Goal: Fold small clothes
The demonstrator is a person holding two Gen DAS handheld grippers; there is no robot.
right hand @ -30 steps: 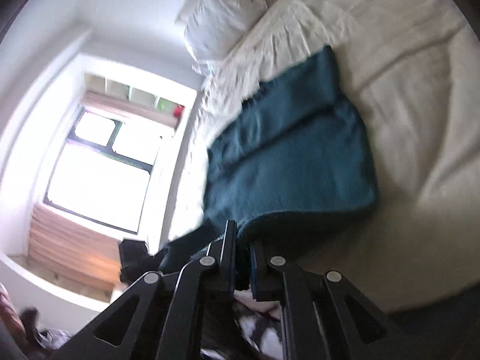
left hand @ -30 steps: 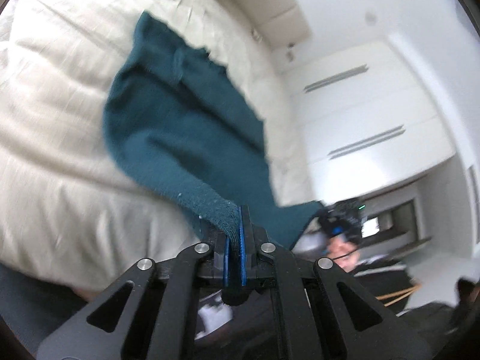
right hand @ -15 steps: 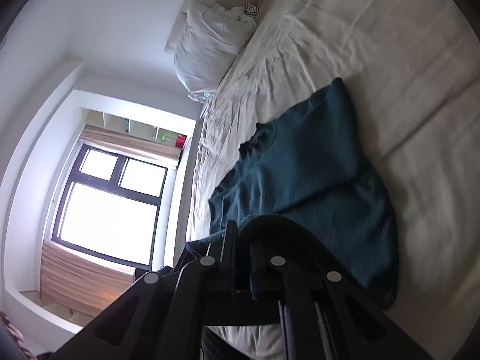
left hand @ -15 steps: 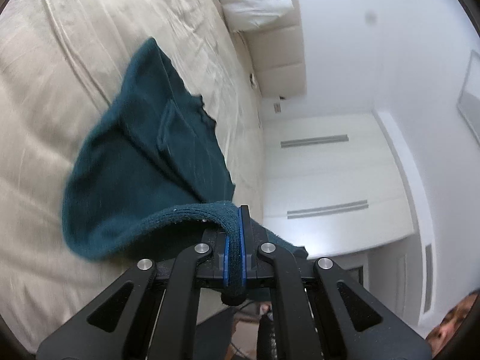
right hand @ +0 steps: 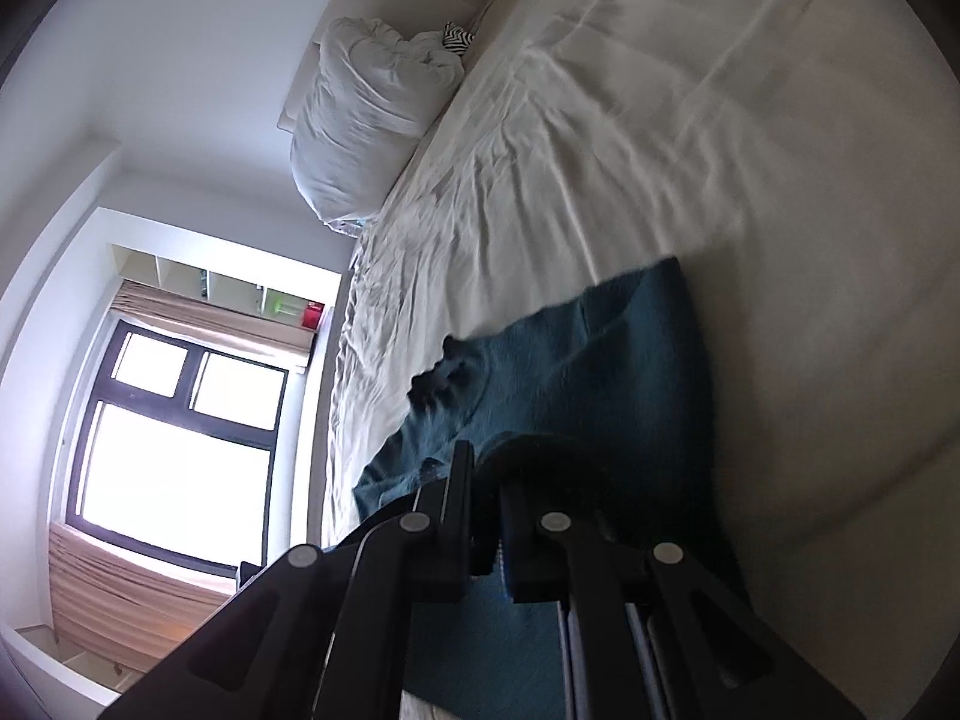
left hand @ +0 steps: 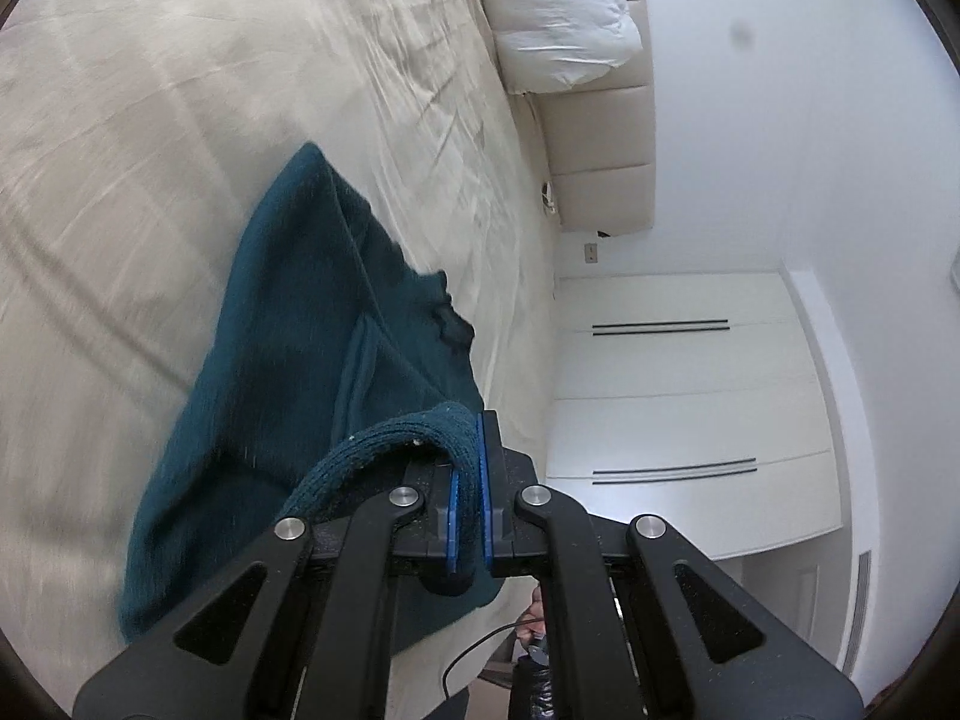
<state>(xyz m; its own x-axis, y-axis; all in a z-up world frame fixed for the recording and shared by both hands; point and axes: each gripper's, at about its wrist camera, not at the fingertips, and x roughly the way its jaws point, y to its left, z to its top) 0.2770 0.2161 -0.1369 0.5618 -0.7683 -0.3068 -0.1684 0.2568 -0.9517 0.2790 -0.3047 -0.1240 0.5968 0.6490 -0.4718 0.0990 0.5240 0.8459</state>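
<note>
A bedroom with white walls: a wide bed (left hand: 180, 120) under a creased cream sheet fills the left and upper part of the left wrist view and the upper right of the right wrist view.

In the left wrist view the left gripper (left hand: 468, 468) sits at lower centre, its blue-edged jaws pinched together on a thick ribbed hem of a teal knitted garment (left hand: 312, 372). The hem loops leftward out of the jaws, and the rest of the garment spreads up and to the left across the sheet, its far corner reaching toward the middle left of the frame. A darker bunched part lies at its right edge, near the side of the bed. Further out, a white pillow (left hand: 558, 12) leans on the padded headboard (left hand: 600, 150) at the upper centre, and white wardrobe doors (left hand: 690, 408) with dark slot handles fill the right. A hand on a dark grip shows at the bottom edge, just right of the gripper's frame.

In the right wrist view the right gripper (right hand: 486, 480) is at lower centre, jaws closed on a dark fold of the same garment, which arches over to the right of the jaws. The garment (right hand: 600, 372) lies flat beyond, on the sheet in the centre and lower right. A crumpled white pillow (right hand: 372, 120) sits at the upper centre, and a bright black-framed window (right hand: 174, 450) with a raised blind occupies the lower left.
</note>
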